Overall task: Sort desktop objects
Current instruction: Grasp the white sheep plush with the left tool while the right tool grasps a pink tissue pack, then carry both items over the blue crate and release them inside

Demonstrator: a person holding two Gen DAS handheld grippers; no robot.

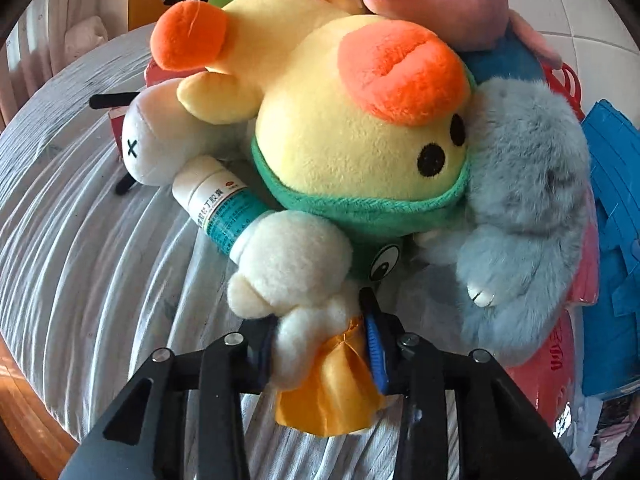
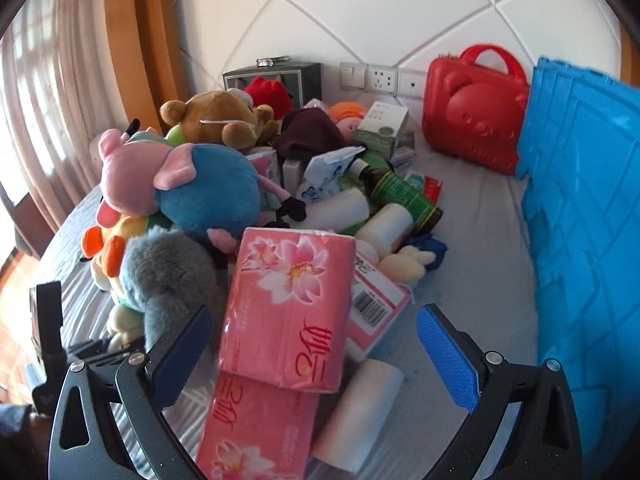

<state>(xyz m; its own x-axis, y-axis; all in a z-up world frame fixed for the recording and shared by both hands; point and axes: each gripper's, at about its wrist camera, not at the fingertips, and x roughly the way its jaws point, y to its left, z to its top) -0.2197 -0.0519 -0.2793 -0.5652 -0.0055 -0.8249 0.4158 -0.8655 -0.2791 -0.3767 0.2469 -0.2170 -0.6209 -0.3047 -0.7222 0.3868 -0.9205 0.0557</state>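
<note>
Cream plush toy [image 1: 292, 264] pinched in left tongs [image 1: 320, 344].

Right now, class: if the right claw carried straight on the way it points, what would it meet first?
Most likely the upper pink tissue pack, which stands between the open fingers of the right claw, leaning on another pack. Depth is hard to judge in this fisheye view.

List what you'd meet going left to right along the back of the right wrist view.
Brown teddy bear → red plush → wall sockets → red bear-face case → blue crate.
</note>
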